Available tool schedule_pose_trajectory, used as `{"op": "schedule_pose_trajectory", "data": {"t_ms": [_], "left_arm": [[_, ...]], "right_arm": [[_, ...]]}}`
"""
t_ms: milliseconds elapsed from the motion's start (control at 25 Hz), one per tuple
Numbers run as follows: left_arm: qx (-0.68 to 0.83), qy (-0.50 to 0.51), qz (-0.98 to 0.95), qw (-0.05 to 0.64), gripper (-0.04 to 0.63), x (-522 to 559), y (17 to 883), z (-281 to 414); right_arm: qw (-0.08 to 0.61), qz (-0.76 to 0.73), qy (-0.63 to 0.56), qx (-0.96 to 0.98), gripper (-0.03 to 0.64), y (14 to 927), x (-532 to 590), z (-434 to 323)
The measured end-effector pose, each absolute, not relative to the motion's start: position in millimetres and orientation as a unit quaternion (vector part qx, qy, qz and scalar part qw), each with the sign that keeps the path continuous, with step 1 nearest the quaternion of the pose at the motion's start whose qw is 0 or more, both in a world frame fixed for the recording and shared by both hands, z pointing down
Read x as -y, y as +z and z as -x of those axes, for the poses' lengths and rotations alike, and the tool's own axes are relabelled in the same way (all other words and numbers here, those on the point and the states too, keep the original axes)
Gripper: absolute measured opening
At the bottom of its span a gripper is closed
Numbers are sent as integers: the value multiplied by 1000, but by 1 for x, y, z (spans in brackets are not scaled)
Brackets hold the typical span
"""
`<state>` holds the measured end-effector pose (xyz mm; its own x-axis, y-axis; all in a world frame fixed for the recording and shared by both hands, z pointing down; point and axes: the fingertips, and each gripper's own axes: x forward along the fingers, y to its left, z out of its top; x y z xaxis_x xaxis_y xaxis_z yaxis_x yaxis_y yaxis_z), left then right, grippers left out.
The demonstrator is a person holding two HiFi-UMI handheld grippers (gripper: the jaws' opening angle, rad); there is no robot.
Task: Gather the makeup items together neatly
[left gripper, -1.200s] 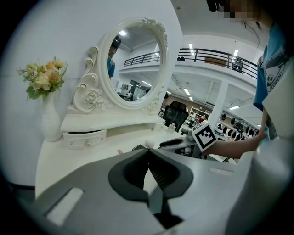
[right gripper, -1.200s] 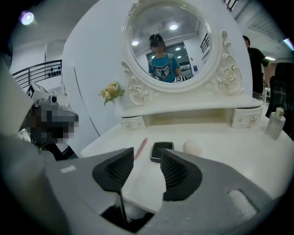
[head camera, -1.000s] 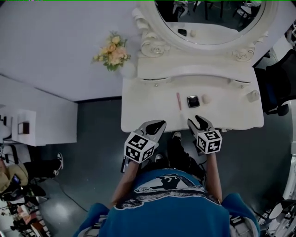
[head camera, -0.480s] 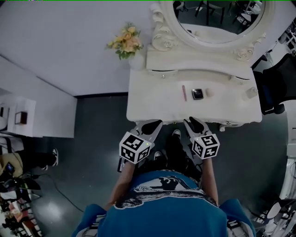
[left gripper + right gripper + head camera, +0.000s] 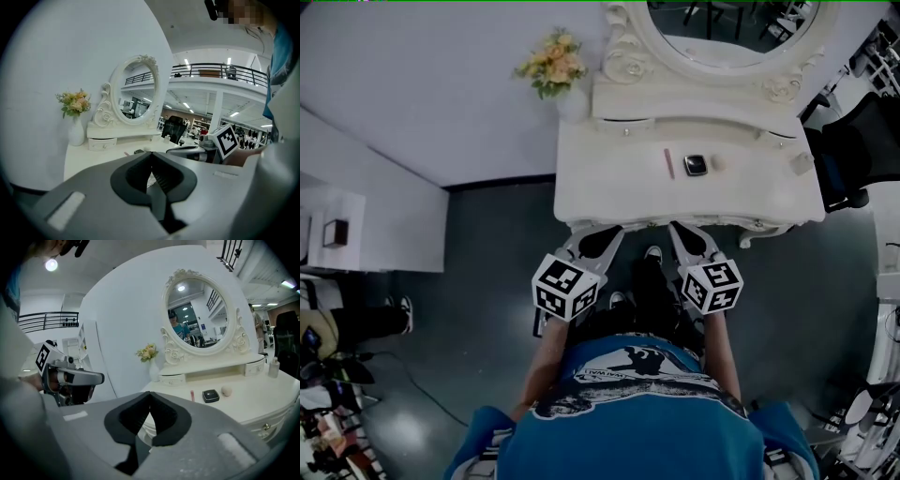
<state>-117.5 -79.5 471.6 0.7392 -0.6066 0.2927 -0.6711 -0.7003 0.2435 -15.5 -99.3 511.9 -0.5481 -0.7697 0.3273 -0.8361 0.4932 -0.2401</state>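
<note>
On the white dressing table (image 5: 609, 187) lie a pink stick (image 5: 668, 162), a black compact (image 5: 696, 165) and a beige sponge (image 5: 718, 162), close together near the middle. The right gripper view shows the same stick (image 5: 192, 395), compact (image 5: 210, 395) and sponge (image 5: 227, 391). My left gripper (image 5: 617, 231) and right gripper (image 5: 674, 227) hover side by side just in front of the table's front edge, short of the items. Both are shut, tips touching, with nothing between them (image 5: 151, 152) (image 5: 150, 392).
A small bottle (image 5: 800, 162) stands at the table's right end. A vase of flowers (image 5: 551, 66) sits at the back left corner, beside the oval mirror (image 5: 722, 23). A black chair (image 5: 853, 150) is right of the table. Dark floor lies below the grippers.
Both grippers have drawn back from over the table's front edge to just in front of it. The right gripper's jaws have come together. The items on the table have not moved.
</note>
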Motion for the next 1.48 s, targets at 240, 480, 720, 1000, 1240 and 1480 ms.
{"op": "schedule_pose_trajectory", "data": {"t_ms": [240, 480, 720, 1000, 1240, 1480], "left_arm": [[341, 91, -921, 166, 12, 62, 472, 112], [342, 82, -921, 166, 12, 48, 470, 109], [336, 83, -924, 163, 12, 39, 471, 102], [328, 88, -926, 162, 12, 30, 476, 94], [316, 85, -931, 160, 12, 28, 474, 82], [310, 94, -933, 154, 12, 24, 475, 74]], "right_arm": [[84, -461, 178, 865, 2, 498, 83, 17], [96, -457, 162, 870, 2, 495, 67, 19], [106, -446, 146, 876, 2, 494, 52, 25], [102, -452, 148, 874, 2, 494, 46, 19], [102, -461, 149, 869, 2, 494, 43, 9], [100, -469, 154, 864, 2, 497, 41, -2]]}}
